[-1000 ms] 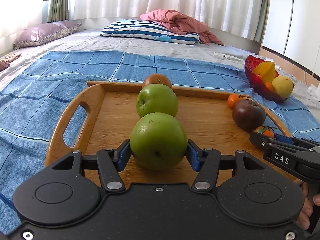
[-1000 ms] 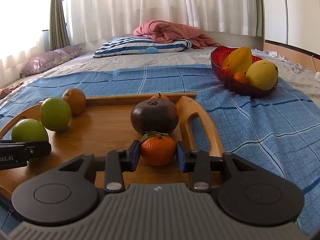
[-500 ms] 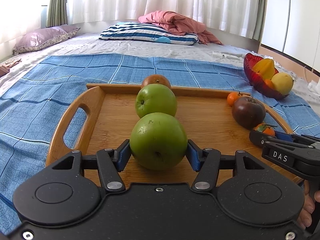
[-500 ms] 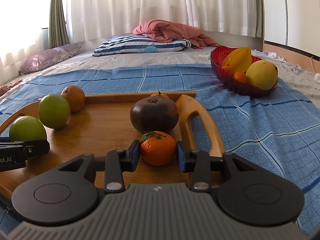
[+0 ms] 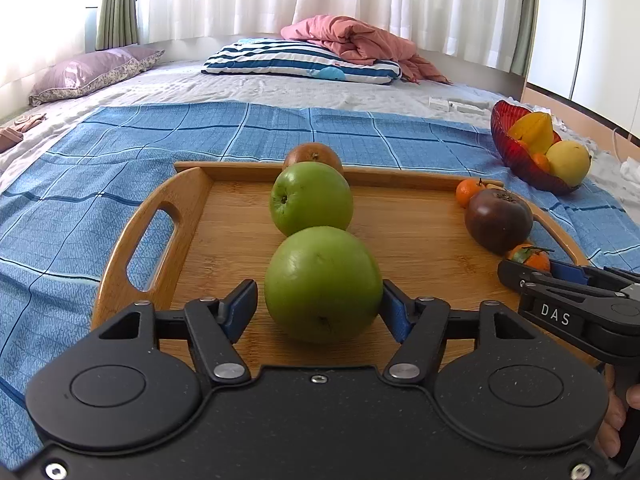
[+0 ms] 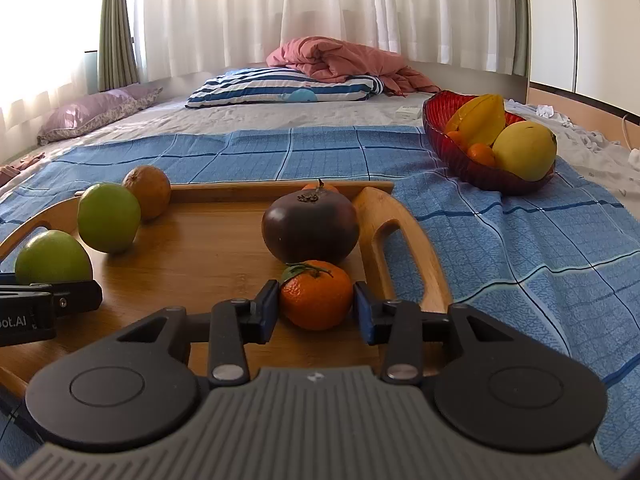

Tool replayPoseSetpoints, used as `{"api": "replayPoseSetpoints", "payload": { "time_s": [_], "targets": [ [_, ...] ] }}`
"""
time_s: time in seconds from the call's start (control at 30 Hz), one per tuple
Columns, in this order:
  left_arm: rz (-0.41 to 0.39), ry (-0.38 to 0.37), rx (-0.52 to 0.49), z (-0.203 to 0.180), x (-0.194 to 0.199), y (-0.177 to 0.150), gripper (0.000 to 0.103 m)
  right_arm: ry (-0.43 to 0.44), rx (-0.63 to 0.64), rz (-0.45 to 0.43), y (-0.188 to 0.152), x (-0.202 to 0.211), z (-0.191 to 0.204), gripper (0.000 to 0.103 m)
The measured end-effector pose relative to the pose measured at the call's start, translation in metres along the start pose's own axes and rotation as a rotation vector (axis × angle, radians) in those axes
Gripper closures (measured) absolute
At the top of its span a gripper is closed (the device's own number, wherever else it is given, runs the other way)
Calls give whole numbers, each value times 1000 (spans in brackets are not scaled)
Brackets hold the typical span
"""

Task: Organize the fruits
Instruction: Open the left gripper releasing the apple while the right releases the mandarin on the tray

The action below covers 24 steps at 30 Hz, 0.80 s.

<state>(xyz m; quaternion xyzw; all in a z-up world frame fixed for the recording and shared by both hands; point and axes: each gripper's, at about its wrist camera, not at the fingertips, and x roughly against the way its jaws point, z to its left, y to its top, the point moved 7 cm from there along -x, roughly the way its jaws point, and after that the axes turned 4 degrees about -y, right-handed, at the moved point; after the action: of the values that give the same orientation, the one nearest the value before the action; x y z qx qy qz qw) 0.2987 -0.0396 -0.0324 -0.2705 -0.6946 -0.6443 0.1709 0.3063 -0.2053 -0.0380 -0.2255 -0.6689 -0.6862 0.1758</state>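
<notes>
On the wooden tray (image 5: 400, 240) a big green apple (image 5: 323, 284) rests between the fingers of my left gripper (image 5: 318, 304). Its jaws are opening, and a gap shows at the left pad. Behind the apple sit a second green apple (image 5: 311, 199) and a brown fruit (image 5: 313, 155). My right gripper (image 6: 316, 306) brackets a tangerine (image 6: 316, 294) at the tray's right end. Those jaws are opening too, and the pads stand just off the peel. A dark purple fruit (image 6: 310, 226) lies right behind the tangerine, with another tangerine (image 5: 468, 192) beyond it.
A red glass bowl (image 6: 460, 160) with a starfruit, a yellow fruit and small oranges stands on the blue checked cloth (image 6: 520, 260) to the right of the tray. The tray's handle (image 6: 400, 240) rises beside my right gripper. Pillows and a pink quilt lie far back.
Both grippers' jaws have spread apart. The green apple and the tangerine, gripped before, now sit free on the tray. Neither hand has shifted.
</notes>
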Motion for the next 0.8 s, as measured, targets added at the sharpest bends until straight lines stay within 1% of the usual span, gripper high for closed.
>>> {"api": "replayPoseSetpoints", "payload": {
  "time_s": [0.07, 0.13, 0.2, 0.33, 0.63, 0.8],
  "targets": [
    [0, -1, -8, -2, 0, 0, 32, -2, -1, 5, 0, 0, 0, 39],
    [15, 2, -13, -3, 0, -2, 26, 3, -5, 12, 0, 0, 0, 36],
    [30, 6, -16, -4, -1, -3, 24, 9, 0, 24, -1, 1, 1, 34],
    [34, 11, -15, -4, 0, -4, 23, 9, 31, 35, -4, 4, 7, 29],
    [56, 15, -28, -4, 3, -11, 21, 23, 33, 47, -7, 10, 8, 25],
    [59, 25, -44, -4, 6, -15, 19, 38, 44, 55, -10, 14, 11, 18]
  ]
}}
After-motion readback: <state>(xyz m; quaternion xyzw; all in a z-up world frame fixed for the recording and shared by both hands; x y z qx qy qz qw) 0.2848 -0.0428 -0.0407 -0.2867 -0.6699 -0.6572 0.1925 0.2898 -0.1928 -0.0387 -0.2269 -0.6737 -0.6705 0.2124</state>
